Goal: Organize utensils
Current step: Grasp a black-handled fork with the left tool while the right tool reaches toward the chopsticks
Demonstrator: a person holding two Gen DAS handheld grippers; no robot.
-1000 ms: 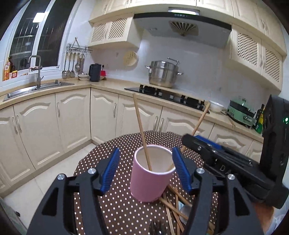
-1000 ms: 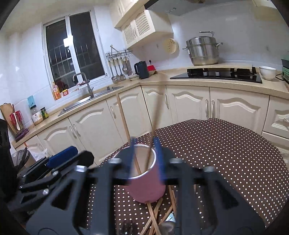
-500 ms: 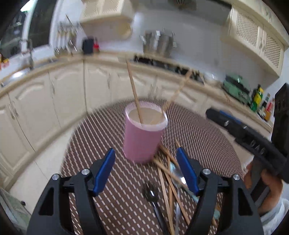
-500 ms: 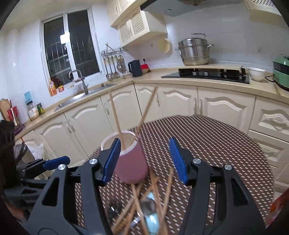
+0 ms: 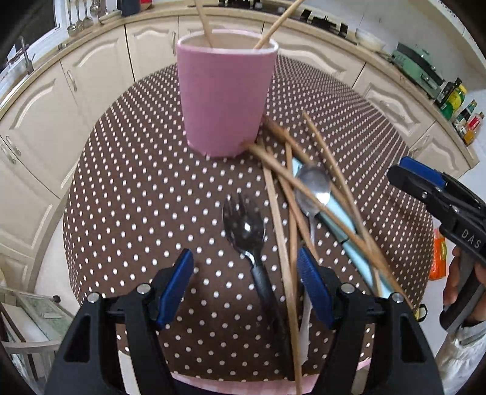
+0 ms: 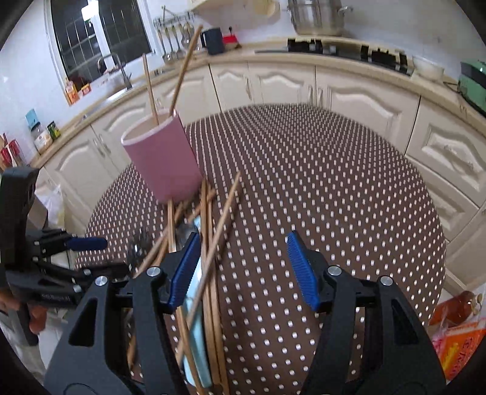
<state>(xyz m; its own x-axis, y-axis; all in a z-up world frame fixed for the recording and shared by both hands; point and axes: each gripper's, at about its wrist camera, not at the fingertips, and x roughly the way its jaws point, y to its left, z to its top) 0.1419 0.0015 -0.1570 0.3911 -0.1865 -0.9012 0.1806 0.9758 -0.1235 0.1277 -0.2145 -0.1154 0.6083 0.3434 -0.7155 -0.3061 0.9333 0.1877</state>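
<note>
Bright, even indoor light fills both views, while the window (image 6: 100, 42) is dark. Fisheye distortion bends the cabinets (image 5: 45, 100) at black-vignetted edges. Motion blur smears the polka-dot tablecloth (image 6: 319, 182) in the right view.

A home kitchen. Cream cabinets (image 6: 349, 91) line the walls. A sink (image 6: 118, 88), hob (image 6: 343, 48) and hanging ladles (image 6: 173, 39) show it.

The chopsticks (image 5: 275, 24) standing in the pink cup (image 5: 224, 97) are cut off by the top edge.
</note>
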